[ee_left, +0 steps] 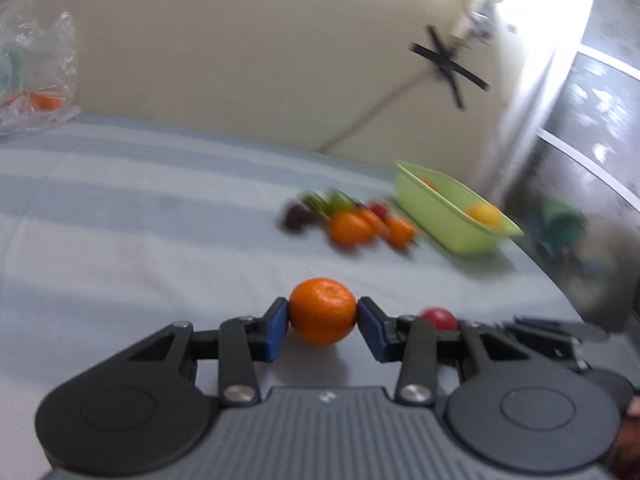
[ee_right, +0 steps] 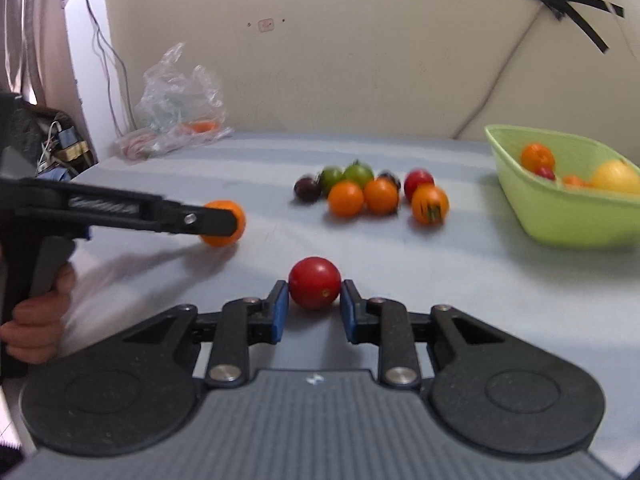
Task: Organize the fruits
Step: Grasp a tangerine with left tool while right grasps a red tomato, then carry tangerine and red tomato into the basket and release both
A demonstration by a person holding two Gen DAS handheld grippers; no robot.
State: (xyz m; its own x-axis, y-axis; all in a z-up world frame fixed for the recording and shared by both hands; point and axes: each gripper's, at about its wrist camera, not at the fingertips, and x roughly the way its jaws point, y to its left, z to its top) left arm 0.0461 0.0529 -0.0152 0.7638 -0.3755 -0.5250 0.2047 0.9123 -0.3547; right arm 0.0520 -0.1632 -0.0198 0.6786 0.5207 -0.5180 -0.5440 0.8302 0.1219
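An orange fruit (ee_left: 322,310) is clamped between the pads of the left gripper (ee_left: 322,322), and a red fruit (ee_right: 315,282) is held likewise by the right gripper (ee_right: 314,309). The green basket (ee_right: 516,184) is seen ahead and rightward of both, nearer the right one.

I see a dimpled, matt mandarin (ee_left: 322,310), a glossy smooth tomato (ee_right: 314,282), a smooth plastic tub (ee_right: 560,204), and a crinkled clear bag (ee_right: 176,100) upper left.

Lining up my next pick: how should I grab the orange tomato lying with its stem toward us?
Grip the orange tomato across its round middle, coming from above with fingers at its left and right. The red tomato crowds it behind, and pinching the stem end would likely slip.
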